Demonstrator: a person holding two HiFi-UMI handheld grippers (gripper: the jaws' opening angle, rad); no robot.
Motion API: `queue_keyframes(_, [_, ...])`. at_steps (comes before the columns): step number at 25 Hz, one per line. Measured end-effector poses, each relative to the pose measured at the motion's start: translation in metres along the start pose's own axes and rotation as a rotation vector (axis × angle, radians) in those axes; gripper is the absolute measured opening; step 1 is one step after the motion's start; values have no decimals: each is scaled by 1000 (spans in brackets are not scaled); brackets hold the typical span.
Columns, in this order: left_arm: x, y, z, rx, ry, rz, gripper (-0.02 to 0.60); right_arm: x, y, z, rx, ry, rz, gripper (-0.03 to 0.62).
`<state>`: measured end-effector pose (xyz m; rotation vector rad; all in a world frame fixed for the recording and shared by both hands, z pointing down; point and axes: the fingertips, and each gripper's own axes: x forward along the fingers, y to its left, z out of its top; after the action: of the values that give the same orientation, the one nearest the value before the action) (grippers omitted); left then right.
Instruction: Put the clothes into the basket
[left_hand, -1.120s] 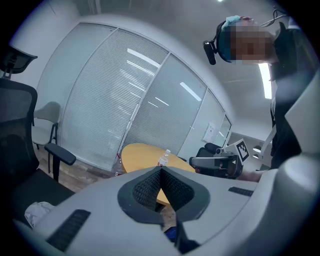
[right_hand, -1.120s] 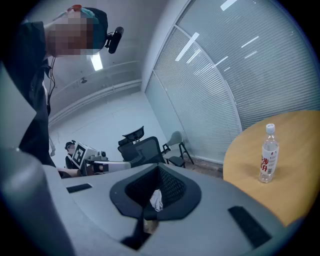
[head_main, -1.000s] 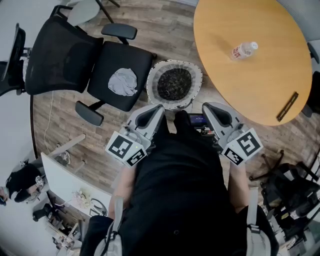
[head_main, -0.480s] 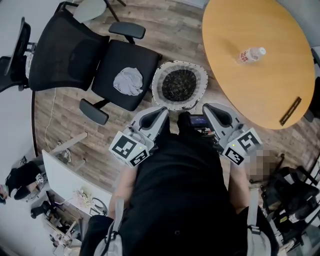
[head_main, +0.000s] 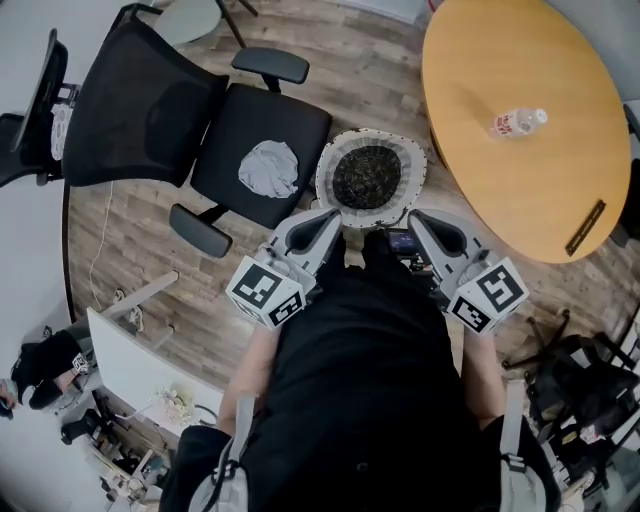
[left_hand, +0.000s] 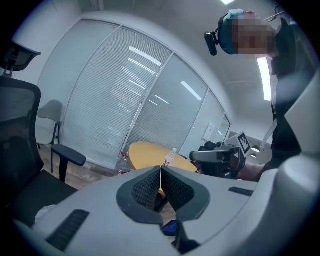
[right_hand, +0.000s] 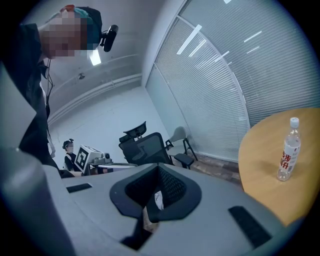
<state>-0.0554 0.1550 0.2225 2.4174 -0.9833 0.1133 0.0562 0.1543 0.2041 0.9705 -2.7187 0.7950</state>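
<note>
Filling the upper right of the head view, round wooden worktop (head_main: 500, 210) holds only a plastic bottle (head_main: 518, 123), not part of the job. Black office chair (head_main: 170, 115) at left. Woven basket (head_main: 372, 137) sits on the floor between chair and worktop, just beside the seat edge; inside is dark, contents unclear. Grey garment (head_main: 270, 168) lies crumpled on the chair seat, on the side nearer the basket; only clothing seen.

Left gripper (head_main: 333, 214) and right gripper (head_main: 414, 216) are both close to the person's body, tips toward the basket, apart from the garment. Left jaws pressed together, nothing between. Right jaws look closed too, empty.

Judgement: garment is light, soft and limp, so it will sag and drape once lifted. Not fragile, not slippery. Best to pinch a raised fold near the middle of the heap so most fabric comes up bunched. An edge grab would likely leave a tail hanging over the basket rim. Jaws need opening first.
</note>
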Motion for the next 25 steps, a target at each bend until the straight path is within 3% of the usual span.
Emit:
queue_keyframes(10, [-20,56,2,-13,11,-1,12,47,18,5,-4,23,-39,17])
queue_keyframes(19, [-40,133,-25,-9,114,46,18,90,41,-3,10,53,-76,17])
queue_keyframes(25, [-44,187,-59,-72,199,66,96,105,50,-10,30,96,-127,17])
